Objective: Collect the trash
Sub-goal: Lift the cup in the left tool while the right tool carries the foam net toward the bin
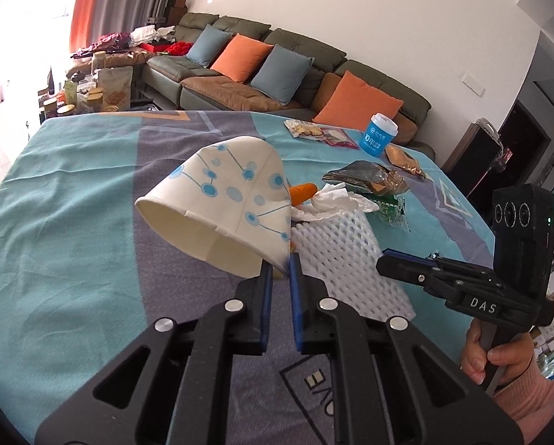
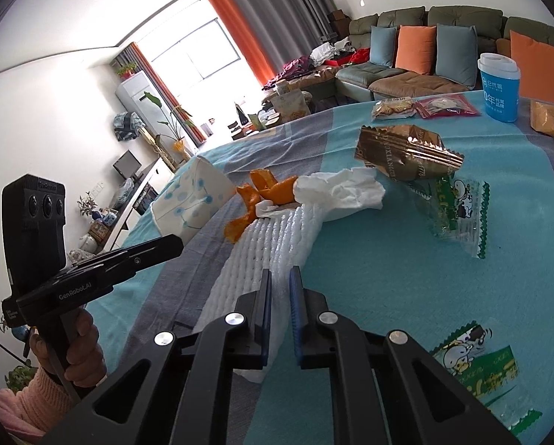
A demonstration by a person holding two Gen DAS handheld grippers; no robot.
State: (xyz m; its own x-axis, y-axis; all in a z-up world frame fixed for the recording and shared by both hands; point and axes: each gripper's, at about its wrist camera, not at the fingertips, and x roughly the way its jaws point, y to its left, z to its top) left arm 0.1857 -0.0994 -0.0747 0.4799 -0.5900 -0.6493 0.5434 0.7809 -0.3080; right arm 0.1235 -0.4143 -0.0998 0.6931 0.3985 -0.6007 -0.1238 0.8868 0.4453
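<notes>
Table (image 1: 72, 193) under the teal and grey cloth carries everything; trash sits in a loose heap around the middle, more packets toward the far edge by the sofa side.

White foam fruit net (image 2: 262, 244) is the biggest piece, lying along the grey stripe, its near end right at my right gripper (image 2: 279, 278). Right jaws are narrow, and the foam's near end seems to pass under them; I can't tell if they pinch it or just rest over it.

Paper cup (image 1: 225, 200) with blue dots is in my left gripper (image 1: 279, 265): jaws nearly closed on the cup's wall at the rim, cup tipped on its side, mouth facing the near-left, lifted off the cloth as far as I can judge.

Crumpled tissue (image 2: 343, 191) lies on the far end of the foam, touching it. Brown snack wrapper (image 2: 406, 155) just beyond that, green-printed clear wrapper (image 2: 458, 207) beside it. Orange peel (image 2: 262, 189) between cup and tissue, touching the foam. Blue tub (image 2: 499, 87) stands near the far edge, well apart.

To do this well, I think: keep the left grip light, thin paper rim crushes and slips. Turn the cup mouth up so it can take small scraps. Foam is springy, so bite deep before lifting, and lift slowly, or the tissue and peel on it may roll off.
</notes>
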